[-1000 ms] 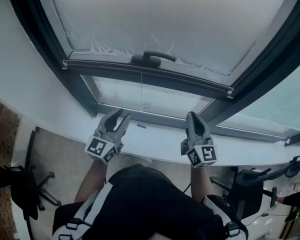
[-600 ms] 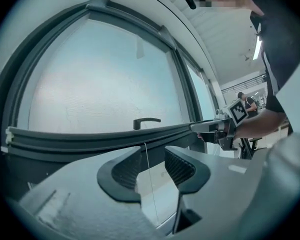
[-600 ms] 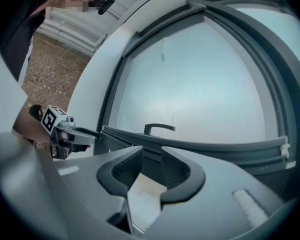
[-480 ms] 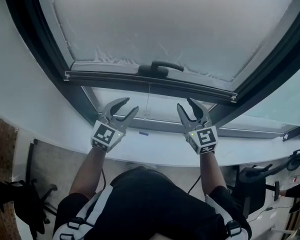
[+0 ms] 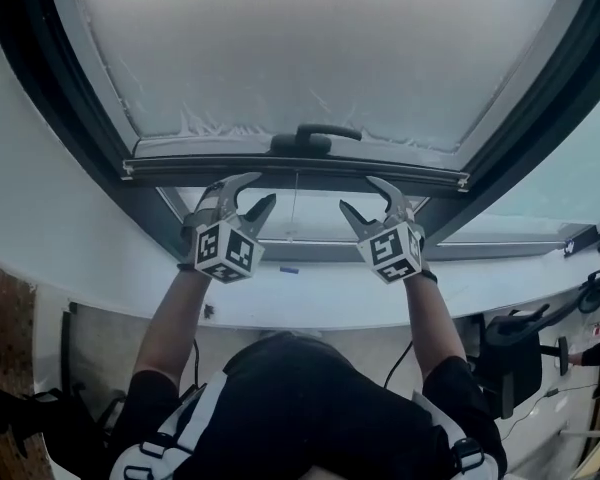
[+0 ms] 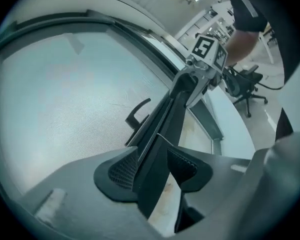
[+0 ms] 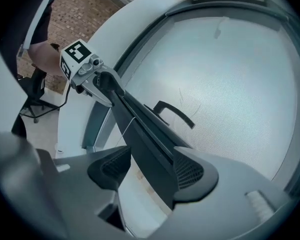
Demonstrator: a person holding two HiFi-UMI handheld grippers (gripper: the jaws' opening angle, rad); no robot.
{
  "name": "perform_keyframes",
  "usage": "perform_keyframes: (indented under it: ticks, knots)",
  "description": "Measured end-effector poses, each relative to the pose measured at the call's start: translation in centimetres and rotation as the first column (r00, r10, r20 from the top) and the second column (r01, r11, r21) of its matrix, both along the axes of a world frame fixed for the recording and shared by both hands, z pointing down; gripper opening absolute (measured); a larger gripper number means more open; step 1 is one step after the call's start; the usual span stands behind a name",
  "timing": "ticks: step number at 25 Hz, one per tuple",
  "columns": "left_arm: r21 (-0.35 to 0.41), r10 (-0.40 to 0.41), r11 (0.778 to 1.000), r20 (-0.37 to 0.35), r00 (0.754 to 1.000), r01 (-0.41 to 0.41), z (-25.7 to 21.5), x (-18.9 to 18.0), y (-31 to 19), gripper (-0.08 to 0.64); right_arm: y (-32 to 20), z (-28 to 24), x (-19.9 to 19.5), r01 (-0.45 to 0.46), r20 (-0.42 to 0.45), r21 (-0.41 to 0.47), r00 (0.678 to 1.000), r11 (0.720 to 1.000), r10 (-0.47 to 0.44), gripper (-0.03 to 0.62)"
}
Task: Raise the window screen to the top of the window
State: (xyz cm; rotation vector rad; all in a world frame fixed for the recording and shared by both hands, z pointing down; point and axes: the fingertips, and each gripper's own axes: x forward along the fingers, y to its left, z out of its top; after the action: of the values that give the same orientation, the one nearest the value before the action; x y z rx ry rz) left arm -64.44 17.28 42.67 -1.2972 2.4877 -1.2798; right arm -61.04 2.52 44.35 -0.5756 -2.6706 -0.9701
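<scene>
A: What lies nearest?

B: The person's dark top [image 5: 300, 398], with both forearms stretched out over the white sill [image 5: 310, 298]. An office chair [image 5: 510, 353] stands low at the right.

A: And the grippers?

B: Past the sill, side by side. The left gripper [image 5: 265, 187] is at the left part of the screen's bottom bar [image 5: 180, 168], the right gripper [image 5: 357, 192] at its right part.

A: Are they clamped on it?

B: No. Both pairs of jaws have just been opening and stand spread wide, with the dark bar running between them. In each gripper view the pad on the mesh side lies close against the bar, and I cannot tell whether it touches. The other pad stands clear, so neither gripper pinches the bar.

A: Where is the window screen [image 5: 320, 38] itself?

B: Drawn far down. Its bar hangs just above the lower frame [image 5: 310, 253], with only a strip of bare pane [image 5: 320, 218] showing between the two.

A: Anything between the grippers?

B: The curved dark handle [image 5: 320, 133], on the far side of the bar near its middle and untouched. Beyond it the pale mesh fills the opening up to the dark side frames — nothing but mesh.
</scene>
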Motion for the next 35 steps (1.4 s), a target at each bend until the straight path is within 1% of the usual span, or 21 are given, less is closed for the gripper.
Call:
perform_keyframes:
  ticks: [2, 4, 7, 9, 11, 16, 20, 23, 26, 27, 29, 31, 32, 34, 35]
  knots:
    - [-0.089, -0.01, 0.996, 0.04, 0.999, 0.014, 0.3, -0.6, -0.2, 0.19, -0.3, 0.0, -0.3, -0.002, 0.0, 0.05, 1.0, 0.999, 0.002, 0.256]
    - [-0.157, -0.017, 0.987, 0.075, 0.997, 0.029, 0.7, -1.2, -0.2, 0.189, -0.7, 0.4, -0.7, -0.005, 0.001, 0.141, 1.0, 0.99, 0.005, 0.256]
    - [-0.23, -0.023, 0.972, 0.103, 0.994, 0.046, 1.6, -1.6, 0.5, 0.184, -0.7, 1.9, -1.3, 0.004, -0.003, 0.293, 1.0, 0.956, -0.003, 0.256]
    - [-0.257, -0.035, 0.964, 0.116, 0.993, 0.064, 2.0, -2.1, 0.5, 0.184, -1.2, 2.4, -1.7, 0.009, -0.001, 0.37, 1.0, 0.929, -0.009, 0.256]
    - [-0.258, -0.048, 0.963, 0.13, 0.99, 0.08, 2.0, -2.5, -0.1, 0.184, -1.9, 2.4, -2.0, 0.007, 0.003, 0.417, 1.0, 0.909, -0.009, 0.256]
    - [-0.279, -0.056, 0.954, 0.175, 0.983, 0.105, 2.2, -3.0, -0.9, 0.184, -1.6, 3.0, -2.5, 0.019, 0.008, 0.486, 1.0, 0.874, -0.026, 0.256]
    - [-0.311, -0.054, 0.945, 0.158, 0.986, 0.101, 2.5, -3.1, -1.5, 0.184, -0.6, 3.3, -2.4, 0.067, -0.024, 0.543, 0.998, 0.837, -0.065, 0.267]
    - [-0.313, -0.057, 0.944, 0.157, 0.986, 0.104, 2.5, -3.0, -1.6, 0.184, -0.6, 3.1, -2.3, 0.077, -0.048, 0.568, 0.997, 0.819, -0.06, 0.267]
    - [-0.307, -0.072, 0.946, 0.121, 0.99, 0.107, 2.5, -2.8, -1.5, 0.184, -0.5, 3.2, -2.1, 0.065, -0.055, 0.579, 0.998, 0.813, -0.041, 0.267]
    - [-0.305, -0.077, 0.946, 0.112, 0.991, 0.108, 2.5, -2.8, -1.5, 0.184, -0.5, 3.3, -2.0, 0.06, -0.054, 0.582, 0.998, 0.811, -0.034, 0.279]
    - [-0.309, -0.085, 0.944, 0.113, 0.99, 0.116, 2.5, -3.0, -1.5, 0.183, -0.5, 3.5, -2.1, 0.052, -0.054, 0.584, 0.998, 0.81, -0.025, 0.287]
    - [-0.317, -0.094, 0.94, 0.118, 0.989, 0.128, 2.6, -3.0, -1.5, 0.181, -0.4, 3.6, -2.1, 0.048, -0.059, 0.575, 0.998, 0.816, -0.017, 0.287]
    - [-0.325, -0.1, 0.936, 0.12, 0.988, 0.134, 2.7, -3.0, -1.5, 0.156, -0.3, 3.7, -2.0, 0.046, -0.059, 0.569, 0.998, 0.821, -0.015, 0.287]
    - [-0.34, -0.108, 0.929, 0.125, 0.986, 0.145, 2.9, -2.9, -1.5, 0.152, -0.3, 3.7, -1.9, 0.046, -0.06, 0.557, 0.998, 0.829, -0.014, 0.286]
    - [-0.337, -0.111, 0.93, 0.122, 0.986, 0.146, 2.9, -3.0, -1.5, 0.149, -0.3, 3.7, -1.9, 0.047, -0.065, 0.554, 0.998, 0.831, -0.013, 0.287]
